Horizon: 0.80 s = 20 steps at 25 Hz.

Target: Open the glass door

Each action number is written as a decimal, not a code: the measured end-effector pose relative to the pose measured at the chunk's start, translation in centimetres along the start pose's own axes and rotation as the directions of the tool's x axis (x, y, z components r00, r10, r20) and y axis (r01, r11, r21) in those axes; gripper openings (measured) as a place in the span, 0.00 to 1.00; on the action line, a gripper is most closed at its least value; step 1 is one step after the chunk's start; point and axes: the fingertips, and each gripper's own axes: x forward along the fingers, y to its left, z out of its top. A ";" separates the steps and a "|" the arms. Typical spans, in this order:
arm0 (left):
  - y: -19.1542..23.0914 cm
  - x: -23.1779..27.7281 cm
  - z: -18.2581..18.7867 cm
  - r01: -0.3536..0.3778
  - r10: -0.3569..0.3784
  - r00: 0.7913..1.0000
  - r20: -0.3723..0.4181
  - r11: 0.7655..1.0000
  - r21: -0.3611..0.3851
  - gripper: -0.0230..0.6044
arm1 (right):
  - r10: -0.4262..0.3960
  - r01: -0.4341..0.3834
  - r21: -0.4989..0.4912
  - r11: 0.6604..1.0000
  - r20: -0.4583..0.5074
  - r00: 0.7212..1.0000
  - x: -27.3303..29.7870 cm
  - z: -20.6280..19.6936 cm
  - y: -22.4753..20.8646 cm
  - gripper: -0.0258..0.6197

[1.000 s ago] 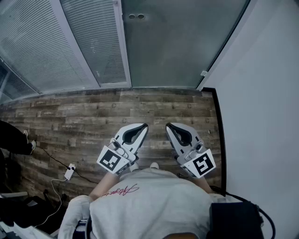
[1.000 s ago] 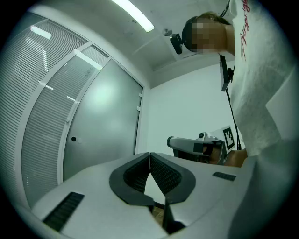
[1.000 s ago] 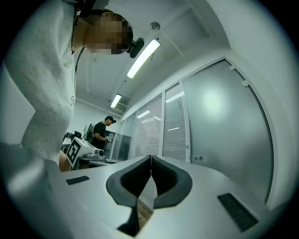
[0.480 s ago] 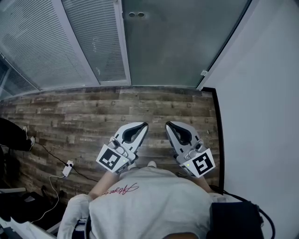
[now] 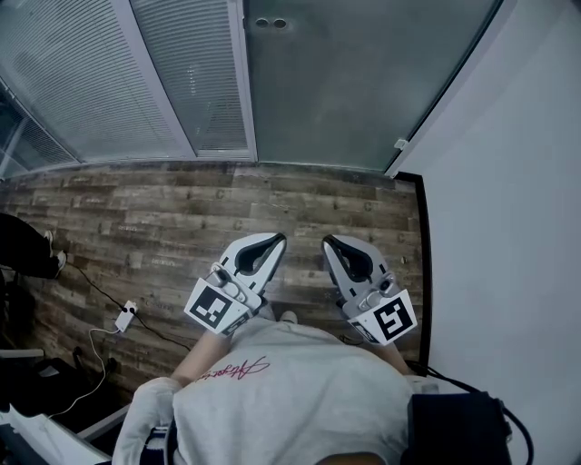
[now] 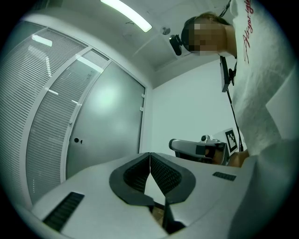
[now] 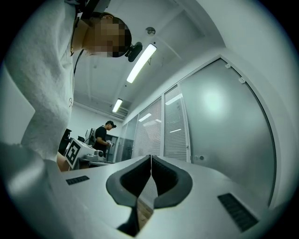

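The frosted glass door [image 5: 354,82] fills the upper middle of the head view, with two small round fittings [image 5: 270,23] near its left edge. It also shows in the left gripper view as the glass door [image 6: 107,126] and in the right gripper view as the glass door [image 7: 224,126]. It stands closed, some way ahead of me. My left gripper [image 5: 280,239] and right gripper [image 5: 328,242] are held side by side in front of my chest, both shut and empty, pointing toward the door.
Glass panels with blinds [image 5: 136,82] stand left of the door. A white wall [image 5: 508,227] with a black skirting strip [image 5: 425,263] runs along the right. A white power strip and cable [image 5: 122,318] lie on the wood floor [image 5: 163,227] at left. A person [image 7: 102,137] stands far behind.
The view has shifted slightly toward the door; both grippers have edged forward with me. The jaws have stayed shut.
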 end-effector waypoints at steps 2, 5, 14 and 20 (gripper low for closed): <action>0.2 0.1 -0.1 -0.008 0.008 1.000 0.000 1.000 -0.005 0.06 | 0.009 -0.009 0.009 1.000 0.001 1.000 0.1 -0.2 -0.1 0.07; 1.0 0.6 -0.6 -0.016 0.016 1.000 -0.008 1.000 -0.009 0.06 | 0.015 -0.015 0.011 1.000 0.002 1.000 0.7 -0.6 -0.9 0.07; 6.5 3.4 -0.7 -0.012 0.012 1.000 0.019 1.000 -0.008 0.06 | 0.023 -0.023 0.007 1.000 -0.005 1.000 5.4 -2.0 -3.8 0.07; 13.5 7.2 -0.5 -0.008 0.008 0.999 0.038 1.000 -0.005 0.06 | -0.001 0.001 0.015 1.000 -0.026 1.000 11.1 -4.3 -8.5 0.07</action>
